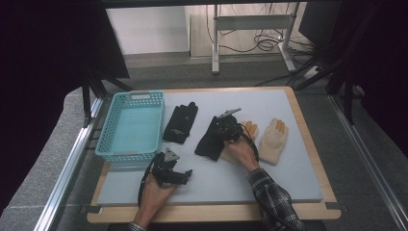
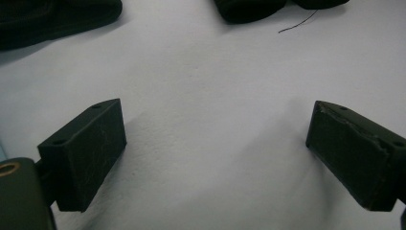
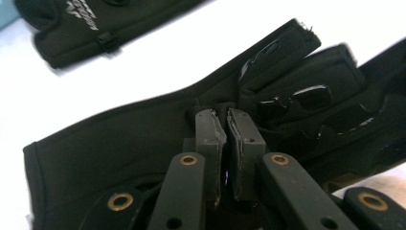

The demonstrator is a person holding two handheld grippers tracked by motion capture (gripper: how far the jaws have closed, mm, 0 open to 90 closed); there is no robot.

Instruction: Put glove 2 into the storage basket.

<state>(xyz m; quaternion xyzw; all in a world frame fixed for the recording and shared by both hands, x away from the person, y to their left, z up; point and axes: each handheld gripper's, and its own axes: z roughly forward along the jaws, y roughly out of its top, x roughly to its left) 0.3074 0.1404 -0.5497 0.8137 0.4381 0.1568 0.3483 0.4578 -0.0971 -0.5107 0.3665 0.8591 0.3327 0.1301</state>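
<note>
Two black gloves lie on the pale mat (image 1: 269, 183). My right gripper (image 1: 217, 131) is shut on the nearer black glove (image 1: 208, 143). In the right gripper view the jaws (image 3: 225, 125) pinch a fold of that glove (image 3: 119, 143) near its fingers. The other black glove (image 1: 181, 123) (image 3: 86, 24) lies flat beside the basket. Two cream gloves sit to the right: one (image 1: 274, 139) lies flat, the other (image 1: 250, 130) is partly hidden behind my right hand. My left gripper (image 1: 185, 175) (image 2: 215, 112) stands open over bare mat with nothing between its jaws.
A teal plastic basket (image 1: 108, 139) stands at the table's left and looks empty. The wooden table edge (image 1: 211, 211) runs along the front. Dark curtains, metal rails and a desk frame with cables lie beyond the table.
</note>
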